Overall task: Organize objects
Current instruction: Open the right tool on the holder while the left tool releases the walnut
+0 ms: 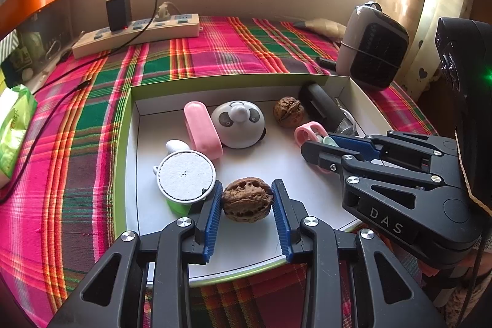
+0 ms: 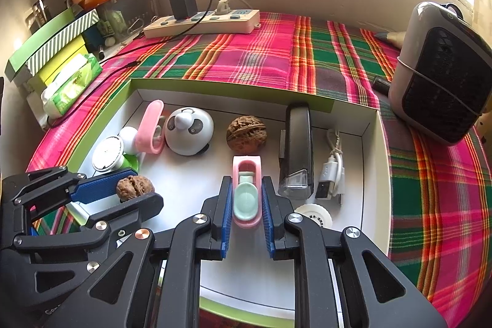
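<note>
Walnut (image 1: pixel 247 199) clamped in left gripper (image 1: pixel 247 202), pink clip (image 2: pixel 247 192) seemingly pinched by right gripper (image 2: pixel 247 212)

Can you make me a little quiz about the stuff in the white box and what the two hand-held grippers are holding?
1. True or false: the left hand-held gripper has a walnut between its blue pads.
2. What does the right hand-held gripper grip? A) the panda toy B) the pink clip with a mint-green part C) the white USB cable
3. How many walnuts are in the white box?

Key:
1. True.
2. B.
3. Two: the gripped one and a second walnut lying free beside the panda toy.
</note>
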Motion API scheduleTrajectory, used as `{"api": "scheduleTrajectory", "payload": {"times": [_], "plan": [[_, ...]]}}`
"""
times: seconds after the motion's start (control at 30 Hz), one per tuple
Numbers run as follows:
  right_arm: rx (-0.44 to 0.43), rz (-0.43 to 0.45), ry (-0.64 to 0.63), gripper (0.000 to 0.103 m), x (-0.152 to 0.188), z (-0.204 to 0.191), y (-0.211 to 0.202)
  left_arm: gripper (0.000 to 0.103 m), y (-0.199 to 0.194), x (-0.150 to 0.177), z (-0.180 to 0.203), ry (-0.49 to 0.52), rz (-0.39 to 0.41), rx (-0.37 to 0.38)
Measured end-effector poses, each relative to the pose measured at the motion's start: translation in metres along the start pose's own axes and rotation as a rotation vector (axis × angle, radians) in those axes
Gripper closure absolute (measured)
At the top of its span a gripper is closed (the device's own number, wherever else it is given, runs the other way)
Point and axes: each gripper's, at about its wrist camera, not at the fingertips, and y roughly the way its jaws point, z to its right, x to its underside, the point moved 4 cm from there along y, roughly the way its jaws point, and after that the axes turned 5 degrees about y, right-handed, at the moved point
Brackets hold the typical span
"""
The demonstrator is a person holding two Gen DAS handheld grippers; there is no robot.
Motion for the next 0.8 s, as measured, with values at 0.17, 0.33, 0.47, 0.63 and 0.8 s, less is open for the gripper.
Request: {"api": "scheduleTrajectory", "payload": {"times": [0.17, 0.33, 0.47, 0.63, 0.8], "plan": [[0.002, -0.003, 0.008, 0.084, 0.0, 0.001, 0.0, 0.072, 0.0, 0.0, -0.001, -0.001, -0.001, -0.002], [0.005, -0.003, 0.007, 0.084, 0.001, 0.001, -0.001, 0.071, -0.001, 0.002, -0.001, 0.002, -0.003, -0.017], [0.009, 0.001, 0.008, 0.084, 0.003, 0.002, -0.003, 0.071, -0.003, 0.002, 0.0, 0.004, -0.005, -0.033], [0.011, 0.006, 0.017, 0.075, 0.004, 0.003, -0.006, 0.069, -0.009, 0.002, 0.0, 0.005, 0.003, -0.039], [0.012, 0.022, 0.026, 0.073, 0.006, 0.003, -0.013, 0.068, -0.015, 0.003, 0.001, -0.001, 0.014, -0.044]]}}
